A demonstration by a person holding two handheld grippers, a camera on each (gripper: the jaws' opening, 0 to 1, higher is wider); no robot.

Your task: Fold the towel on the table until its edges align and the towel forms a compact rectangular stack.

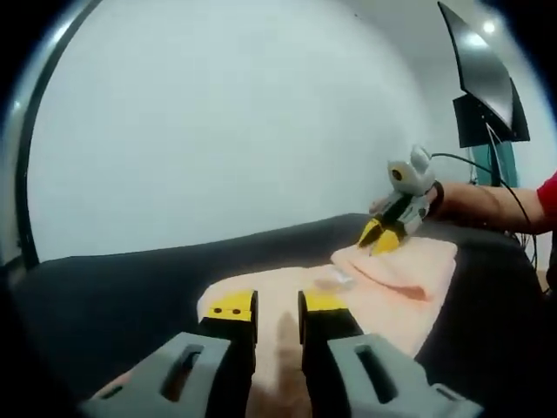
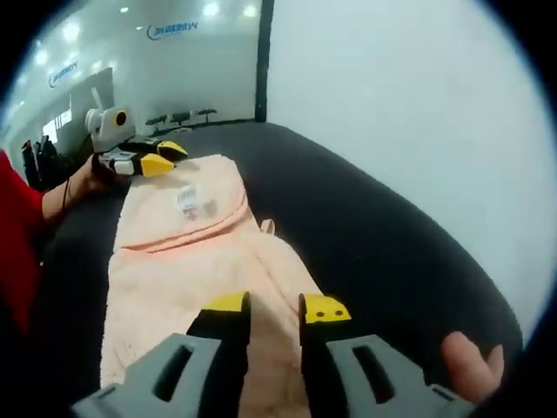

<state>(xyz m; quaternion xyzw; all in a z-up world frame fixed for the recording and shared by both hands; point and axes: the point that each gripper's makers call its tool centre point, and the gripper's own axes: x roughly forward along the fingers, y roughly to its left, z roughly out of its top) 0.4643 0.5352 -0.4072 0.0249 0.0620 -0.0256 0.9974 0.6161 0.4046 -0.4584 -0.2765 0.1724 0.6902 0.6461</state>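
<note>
While the peach towel (image 2: 187, 261) lies on the dark table (image 2: 365, 226), we see it run lengthwise from one gripper to the other, so its long axis joins our two hands; in the right gripper view it stretches from the bottom centre of the frame up toward the upper left, where a layer is already turned back over the far end with a small label (image 2: 186, 200) showing on it. The right gripper (image 2: 275, 306) hangs over the near end at the bottom centre of that view, jaws a little apart with cloth visible in the gap; whether they pinch anything we cannot tell. In the left gripper view the left gripper (image 1: 278, 306) sits at the bottom centre over its own end of the towel (image 1: 392, 296), jaws likewise slightly apart and, as far as we can judge, closed on nothing; the right gripper (image 1: 381, 237) shows at right of centre, tips down at the folded far edge. In the right gripper view the left gripper (image 2: 161, 158) appears at the upper left beside the folded end; each hand is nearest its own short edge, so we judge the next fold should bring one short end along the long axis toward the other.
</note>
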